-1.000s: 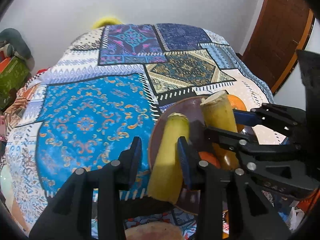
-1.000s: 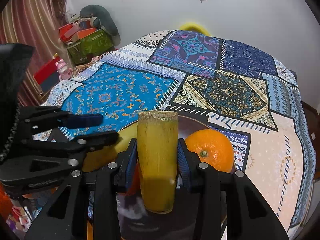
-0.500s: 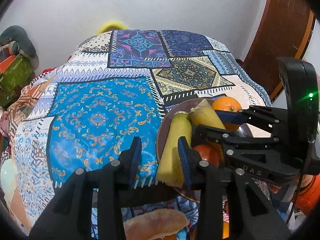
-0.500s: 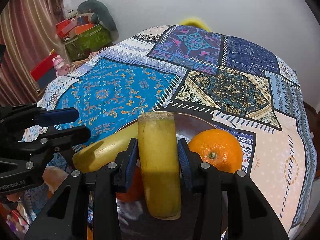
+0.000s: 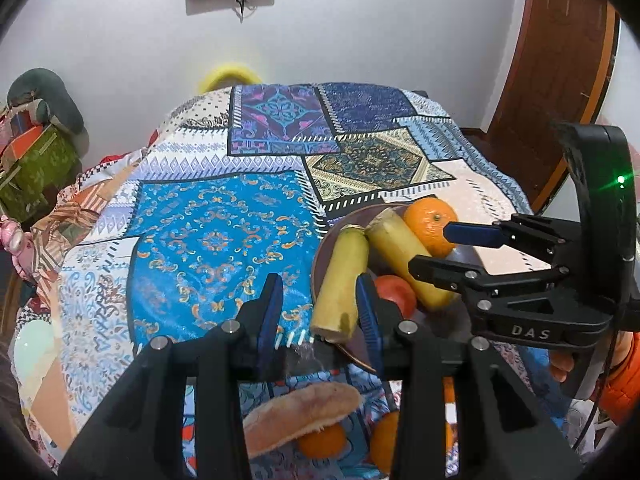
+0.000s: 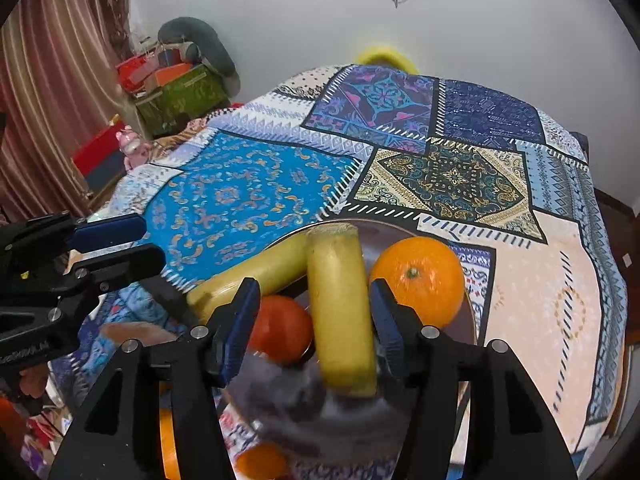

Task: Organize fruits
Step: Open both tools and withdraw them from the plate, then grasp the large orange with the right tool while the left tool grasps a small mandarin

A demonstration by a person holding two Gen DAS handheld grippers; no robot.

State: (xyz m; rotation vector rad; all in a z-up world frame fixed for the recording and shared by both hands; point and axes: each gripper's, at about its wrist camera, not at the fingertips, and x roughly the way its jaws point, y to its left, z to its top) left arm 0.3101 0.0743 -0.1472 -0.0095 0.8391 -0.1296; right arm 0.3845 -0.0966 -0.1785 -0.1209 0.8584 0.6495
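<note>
Left wrist view
- Left gripper (image 5: 320, 308): fingers apart with nothing between them; the near banana piece lies just beside the right finger, in front of it.
- Near banana piece (image 5: 340, 284): lies in the brown plate (image 5: 320, 256), its lower end over the near rim.
- Second banana piece (image 5: 404, 252): lies in the plate, between the near piece and the orange (image 5: 430, 224).
- Tomato (image 5: 394, 292): in the plate, under the banana pieces.
- Flat bread (image 5: 300, 412): on the patterned cloth (image 5: 212, 240), below the plate, partly over a small orange.

Right wrist view
- Right gripper (image 6: 316, 328): its jaws have just been opening; the second banana piece (image 6: 340, 312) stands between them, released, with a gap at the left finger.
- Orange (image 6: 420, 280): in the plate (image 6: 470, 320), just right of this piece.
- Tomato (image 6: 284, 330): just left of it.
- Left gripper (image 6: 116, 244): at the left edge, apart from the plate.
</note>
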